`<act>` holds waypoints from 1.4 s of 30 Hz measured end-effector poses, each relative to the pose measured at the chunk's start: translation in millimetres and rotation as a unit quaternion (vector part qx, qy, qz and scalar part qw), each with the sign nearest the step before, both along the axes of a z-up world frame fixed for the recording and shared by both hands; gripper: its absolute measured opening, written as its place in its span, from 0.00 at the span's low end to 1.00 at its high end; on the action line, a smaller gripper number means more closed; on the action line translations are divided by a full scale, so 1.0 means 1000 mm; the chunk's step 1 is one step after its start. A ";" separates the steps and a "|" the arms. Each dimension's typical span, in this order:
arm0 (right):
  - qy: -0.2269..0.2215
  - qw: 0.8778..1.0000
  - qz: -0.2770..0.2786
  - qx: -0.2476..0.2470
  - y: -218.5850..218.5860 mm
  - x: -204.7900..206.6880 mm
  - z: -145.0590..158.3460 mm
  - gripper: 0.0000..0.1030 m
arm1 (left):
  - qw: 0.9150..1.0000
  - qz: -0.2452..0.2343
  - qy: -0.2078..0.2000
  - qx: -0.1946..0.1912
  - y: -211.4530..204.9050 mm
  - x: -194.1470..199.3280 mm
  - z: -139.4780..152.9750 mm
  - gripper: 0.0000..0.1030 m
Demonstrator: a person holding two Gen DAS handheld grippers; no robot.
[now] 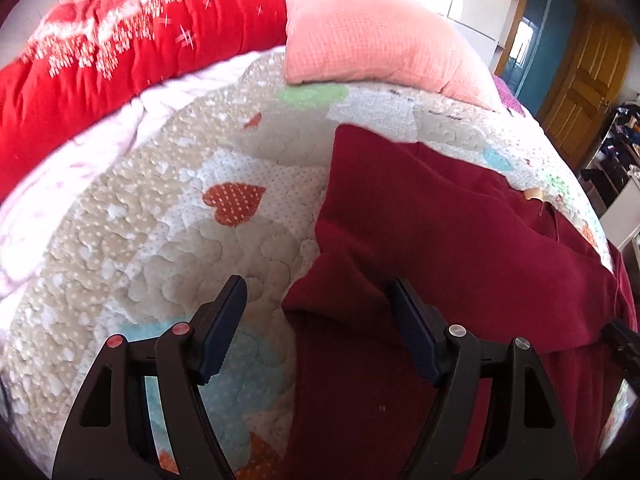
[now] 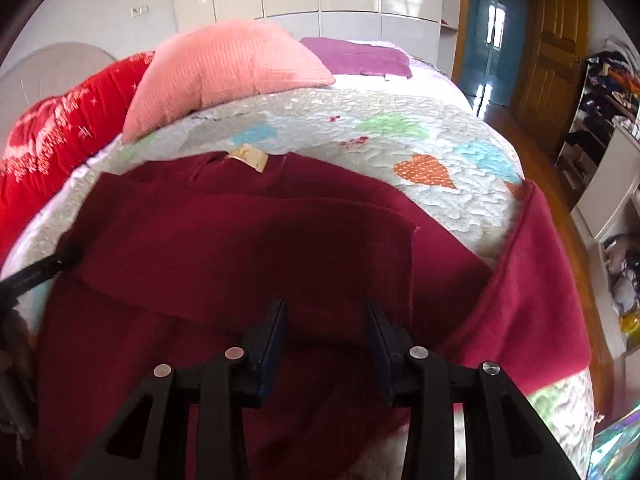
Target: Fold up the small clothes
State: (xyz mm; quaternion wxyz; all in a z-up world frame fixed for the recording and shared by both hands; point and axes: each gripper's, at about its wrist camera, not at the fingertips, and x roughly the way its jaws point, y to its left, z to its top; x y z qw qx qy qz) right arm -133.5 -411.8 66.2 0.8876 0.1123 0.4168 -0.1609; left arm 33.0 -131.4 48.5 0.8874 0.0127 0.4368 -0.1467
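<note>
Maroon garment (image 2: 248,240) on heart-patterned quilt (image 1: 168,216)

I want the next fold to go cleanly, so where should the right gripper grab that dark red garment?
Probably the loose flap of the dark red garment, coming from the bed's right side: it lies spread out over the quilt, unfolded.

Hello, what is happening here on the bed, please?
A person with a gripper in each hand is folding a dark red garment on a heart-patterned quilt. The left gripper is open at the garment's left edge. The right gripper is open above its folded middle, holding nothing.
</note>
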 end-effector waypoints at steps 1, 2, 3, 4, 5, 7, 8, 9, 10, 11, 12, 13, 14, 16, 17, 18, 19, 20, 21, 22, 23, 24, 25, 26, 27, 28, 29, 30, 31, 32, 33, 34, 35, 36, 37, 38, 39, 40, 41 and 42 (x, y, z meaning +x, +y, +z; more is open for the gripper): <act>-0.004 1.000 0.003 0.007 0.001 -0.006 0.003 0.37 | 1.000 -0.001 -0.003 0.006 -0.001 -0.002 0.001 0.73; -0.006 1.000 0.004 0.010 0.002 -0.011 0.004 0.38 | 1.000 -0.003 -0.006 0.012 -0.003 -0.005 0.003 0.73; -0.004 1.000 0.002 0.008 0.003 -0.016 0.002 0.39 | 1.000 -0.004 -0.006 0.015 -0.004 -0.008 0.004 0.73; -0.002 1.000 0.000 0.005 0.003 -0.017 -0.001 0.39 | 1.000 -0.004 -0.005 0.016 -0.005 -0.012 0.005 0.73; 0.005 1.000 -0.003 0.000 0.002 -0.017 -0.007 0.39 | 1.000 -0.006 -0.003 0.014 -0.005 -0.014 0.007 0.73; 0.026 1.000 -0.009 0.010 -0.003 -0.016 -0.020 0.39 | 1.000 -0.010 -0.005 0.013 -0.008 -0.020 0.012 0.73; 0.022 1.000 -0.009 0.013 -0.004 -0.017 -0.021 0.39 | 1.000 -0.012 -0.008 0.013 -0.009 -0.024 0.015 0.73; 0.016 1.000 -0.009 0.014 -0.003 -0.021 -0.017 0.39 | 1.000 -0.016 -0.013 0.011 -0.011 -0.029 0.019 0.73; 0.015 1.000 -0.010 0.018 -0.002 -0.024 -0.013 0.39 | 1.000 -0.019 -0.016 0.008 -0.013 -0.033 0.023 0.73; 0.013 1.000 -0.010 0.023 -0.003 -0.028 -0.009 0.39 | 1.000 -0.022 -0.018 0.006 -0.015 -0.036 0.026 0.73; 0.009 0.999 -0.010 0.029 -0.004 -0.032 -0.006 0.40 | 0.999 -0.027 -0.018 0.003 -0.020 -0.040 0.029 0.73; 0.003 0.999 -0.011 0.033 -0.006 -0.038 -0.002 0.40 | 0.999 -0.031 -0.017 0.001 -0.023 -0.042 0.031 0.73; -0.001 0.999 -0.012 0.036 -0.008 -0.042 0.001 0.40 | 0.999 -0.036 -0.016 -0.002 -0.027 -0.044 0.033 0.73; -0.016 0.999 -0.024 0.040 -0.017 -0.059 0.008 0.45 | 0.999 -0.051 -0.015 -0.010 -0.039 -0.050 0.035 0.73; -0.018 0.998 -0.035 0.039 -0.022 -0.064 0.010 0.47 | 0.998 -0.057 -0.014 -0.011 -0.045 -0.051 0.036 0.73; -0.027 0.998 -0.053 0.035 -0.032 -0.074 0.013 0.48 | 0.998 -0.065 -0.013 -0.011 -0.052 -0.052 0.035 0.73; -0.034 0.997 -0.066 0.033 -0.040 -0.081 0.016 0.49 | 0.997 -0.073 -0.012 -0.010 -0.062 -0.053 0.034 0.73; -0.039 0.996 -0.080 0.031 -0.050 -0.088 0.017 0.49 | 0.997 -0.079 -0.010 -0.009 -0.070 -0.053 0.032 0.73; -0.038 0.994 -0.093 0.031 -0.060 -0.092 0.018 0.50 | 0.996 -0.085 -0.008 -0.009 -0.077 -0.053 0.031 0.73; -0.033 0.993 -0.106 0.033 -0.072 -0.095 0.019 0.50 | 0.996 -0.092 -0.004 -0.009 -0.087 -0.052 0.027 0.73; -0.032 0.992 -0.115 0.038 -0.083 -0.097 0.020 0.50 | 0.995 -0.099 0.001 -0.008 -0.097 -0.051 0.024 0.73; -0.038 0.991 -0.123 0.047 -0.097 -0.099 0.021 0.50 | 0.995 -0.104 0.006 -0.007 -0.103 -0.050 0.021 0.73; -0.049 0.988 -0.132 0.057 -0.111 -0.099 0.024 0.50 | 0.994 -0.111 0.010 -0.005 -0.112 -0.050 0.018 0.73; -0.056 0.986 -0.144 0.064 -0.122 -0.101 0.026 0.50 | 0.993 -0.117 0.014 -0.002 -0.118 -0.050 0.014 0.73; -0.062 0.982 -0.165 0.073 -0.140 -0.099 0.028 0.51 | 0.992 -0.123 0.018 0.005 -0.125 -0.050 0.009 0.73; -0.065 0.979 -0.177 0.081 -0.153 -0.095 0.029 0.53 | 0.992 -0.126 0.018 0.016 -0.132 -0.050 0.004 0.73; -0.067 0.976 -0.189 0.091 -0.169 -0.087 0.029 0.53 | 0.991 -0.127 0.009 0.026 -0.136 -0.050 0.001 0.73; -0.065 0.973 -0.198 0.099 -0.182 -0.078 0.029 0.53 | 0.991 -0.129 0.002 0.031 -0.138 -0.051 -0.001 0.73; -0.063 0.971 -0.206 0.103 -0.191 -0.069 0.028 0.54 | 0.991 -0.128 -0.002 0.031 -0.138 -0.050 -0.003 0.74; -0.061 0.970 -0.212 0.106 -0.202 -0.058 0.027 0.54 | 0.991 -0.127 -0.002 0.029 -0.139 -0.049 -0.004 0.74; -0.057 0.968 -0.219 0.106 -0.213 -0.045 0.024 0.54 | 0.992 -0.125 -0.001 0.025 -0.138 -0.048 -0.006 0.75; -0.050 0.968 -0.224 0.105 -0.222 -0.032 0.020 0.54 | 0.992 -0.125 -0.002 0.022 -0.137 -0.048 -0.008 0.76; -0.043 0.967 -0.229 0.104 -0.229 -0.017 0.016 0.54 | 0.992 -0.125 -0.003 0.021 -0.137 -0.047 -0.008 0.76; -0.030 0.966 -0.237 0.102 -0.239 -0.004 0.009 0.54 | 0.992 -0.125 -0.005 0.020 -0.136 -0.048 -0.009 0.76; -0.017 0.964 -0.246 0.100 -0.248 0.006 0.001 0.54 | 0.992 -0.125 -0.006 0.021 -0.136 -0.048 -0.009 0.77; -0.009 0.962 -0.253 0.099 -0.254 0.012 -0.004 0.54 | 0.992 -0.125 -0.006 0.022 -0.138 -0.047 -0.010 0.77; 0.001 0.961 -0.259 0.101 -0.261 0.018 -0.013 0.54 | 0.992 -0.126 -0.007 0.023 -0.138 -0.047 -0.010 0.77; 0.012 0.958 -0.264 0.111 -0.269 0.023 -0.024 0.54 | 0.992 -0.126 -0.007 0.023 -0.138 -0.047 -0.010 0.78; 0.013 0.956 -0.264 0.126 -0.274 0.025 -0.032 0.54 | 0.992 -0.127 -0.006 0.021 -0.137 -0.047 -0.011 0.78; 0.003 0.956 -0.262 0.136 -0.275 0.023 -0.036 0.47 | 0.992 -0.128 -0.004 0.015 -0.136 -0.046 -0.011 0.78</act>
